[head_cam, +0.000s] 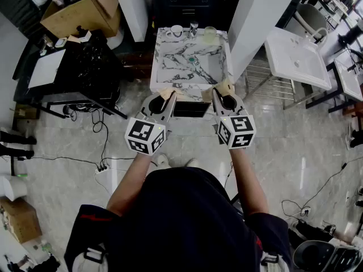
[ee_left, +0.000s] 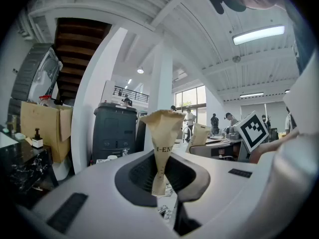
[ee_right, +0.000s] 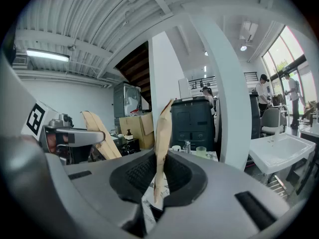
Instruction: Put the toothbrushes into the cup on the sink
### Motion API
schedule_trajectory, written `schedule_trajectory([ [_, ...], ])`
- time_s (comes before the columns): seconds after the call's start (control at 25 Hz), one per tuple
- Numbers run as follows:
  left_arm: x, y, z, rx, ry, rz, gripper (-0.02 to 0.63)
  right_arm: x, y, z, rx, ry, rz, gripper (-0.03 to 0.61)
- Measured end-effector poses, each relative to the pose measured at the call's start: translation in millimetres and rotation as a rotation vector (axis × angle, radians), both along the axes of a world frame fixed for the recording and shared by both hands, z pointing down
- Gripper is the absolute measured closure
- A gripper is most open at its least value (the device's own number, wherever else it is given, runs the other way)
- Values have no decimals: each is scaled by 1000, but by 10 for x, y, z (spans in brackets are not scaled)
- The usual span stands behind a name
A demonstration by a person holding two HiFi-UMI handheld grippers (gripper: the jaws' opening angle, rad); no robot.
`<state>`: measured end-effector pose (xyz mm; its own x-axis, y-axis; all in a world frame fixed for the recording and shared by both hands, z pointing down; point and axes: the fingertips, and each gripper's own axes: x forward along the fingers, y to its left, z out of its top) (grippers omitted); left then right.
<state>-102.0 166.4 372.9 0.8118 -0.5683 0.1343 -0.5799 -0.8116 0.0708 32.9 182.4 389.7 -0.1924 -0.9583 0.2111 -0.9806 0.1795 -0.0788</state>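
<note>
Left gripper (head_cam: 161, 103): jaws clamped on the paper-wrapped left brush (ee_left: 163, 148), upright, over the sink's (head_cam: 164, 67) front edge, left part. Right gripper (head_cam: 223, 99): jaws clamped on the wrapped right brush (ee_right: 162, 148), front edge, right part. Open basin ahead. White cup (head_cam: 177, 31), glass (head_cam: 194, 27) and green cup (head_cam: 210, 34) along back edge.

Glossy marble-veined sink (head_cam: 163, 61), polished pale floor (head_cam: 283, 152), matt brown cardboard box (head_cam: 79, 16), creased tan paper wrapper (ee_left: 164, 133), translucent pale cup (head_cam: 210, 34)
</note>
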Motion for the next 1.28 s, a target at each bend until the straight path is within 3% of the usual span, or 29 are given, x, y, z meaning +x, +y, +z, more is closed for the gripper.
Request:
schedule_trajectory([
  [0.72,333,157,138,-16,-12,-30,575,340,170,131,-4,-33,-44,518],
  [1.28,333,-405,194,-22,1,-50,574,285,-355,243,-17,-46,-72,518],
])
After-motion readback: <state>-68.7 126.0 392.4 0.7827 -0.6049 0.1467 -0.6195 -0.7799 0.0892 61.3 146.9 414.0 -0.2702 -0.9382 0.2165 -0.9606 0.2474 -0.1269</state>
